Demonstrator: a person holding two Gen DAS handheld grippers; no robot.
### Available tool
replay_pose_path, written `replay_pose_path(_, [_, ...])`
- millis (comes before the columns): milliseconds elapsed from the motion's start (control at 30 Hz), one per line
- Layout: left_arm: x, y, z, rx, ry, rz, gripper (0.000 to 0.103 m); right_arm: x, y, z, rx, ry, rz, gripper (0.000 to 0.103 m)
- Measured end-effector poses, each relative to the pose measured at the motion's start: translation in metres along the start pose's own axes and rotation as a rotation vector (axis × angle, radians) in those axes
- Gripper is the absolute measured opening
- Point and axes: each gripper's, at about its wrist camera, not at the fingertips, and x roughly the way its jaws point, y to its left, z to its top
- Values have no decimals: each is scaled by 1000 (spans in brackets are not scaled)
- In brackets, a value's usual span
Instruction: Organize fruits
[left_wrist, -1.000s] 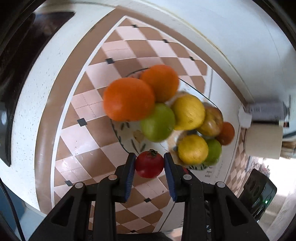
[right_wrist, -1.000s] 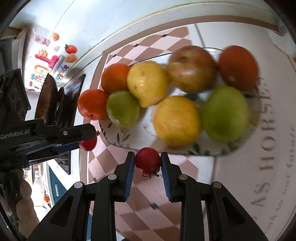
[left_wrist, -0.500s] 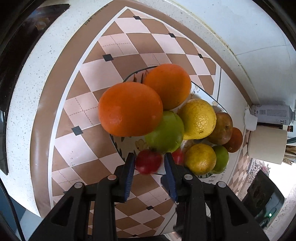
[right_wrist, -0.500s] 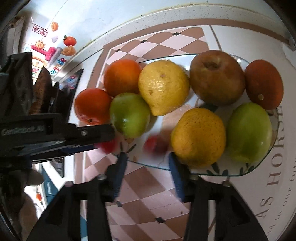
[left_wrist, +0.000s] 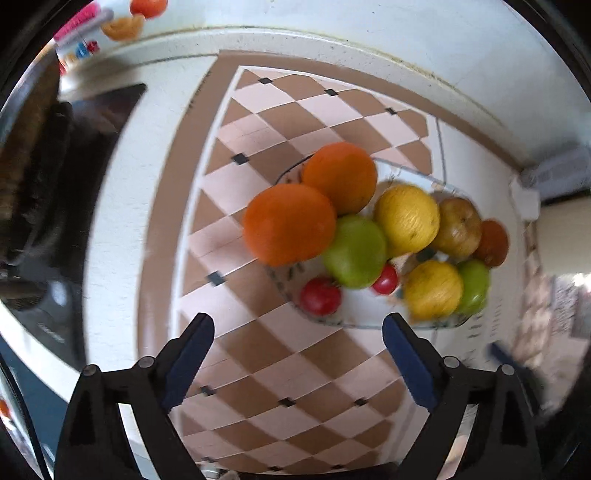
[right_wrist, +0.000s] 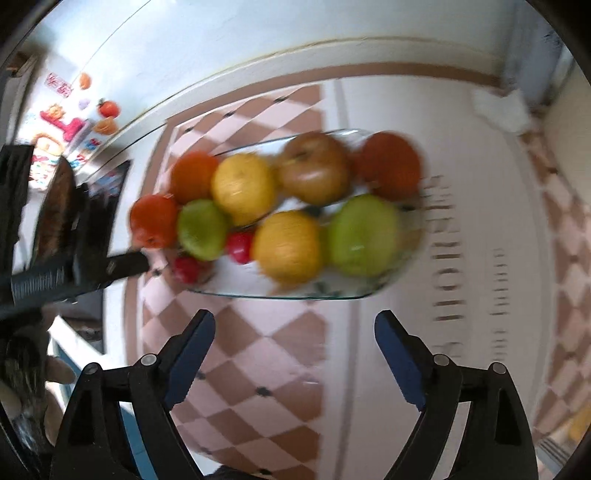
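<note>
Left wrist view is looking straight down on a checkered tabletop (left_wrist: 258, 354) in pink and brown, which is carrying a long glass dish (left_wrist: 369, 325) with a leaf pattern. The dish's long axis is running from the upper left toward the lower right in this view; in the right wrist view the same dish (right_wrist: 295, 295) is lying nearly across the frame, slightly tilted up to the right.

The fruit is sitting in the dish in two rough rows along that axis. The biggest pieces, two oranges (left_wrist: 290, 225) (left_wrist: 340, 177), are crowding the dish's left end. Next to them a green apple (left_wrist: 354, 251) is touching a yellow lemon (left_wrist: 406, 219), with a brownish apple (left_wrist: 458, 227) and a dark orange fruit (left_wrist: 493, 243) further right. A second lemon (left_wrist: 432, 290) and a second green apple (left_wrist: 474, 286) are filling the near row.

The smallest fruit, two red cherry tomatoes (left_wrist: 319, 295) (left_wrist: 385, 280), are lying on the dish floor by the first green apple, one on each side of it. Blur is hiding which way their stems point.

The left gripper (left_wrist: 297, 332) is hovering above the near rim, its jaws opening wide with nothing between them. The right gripper (right_wrist: 293, 328) is doing likewise, jaws opening and empty, apart from the dish.
</note>
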Motion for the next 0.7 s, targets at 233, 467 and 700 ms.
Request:
replay_pose_path(233, [0,-6,-28,11,-26,59,97,-21,-16,4,-26,-33,-59,94])
replay_pose_path(467, [-30,-19,-51,32,-148,127,97,-45,-12,-8,-47,-75,-70,94])
replay_pose_path(700, [-75,-19,-81,71,-265,138,97,-96,3,-40,-42,-180,-83,94])
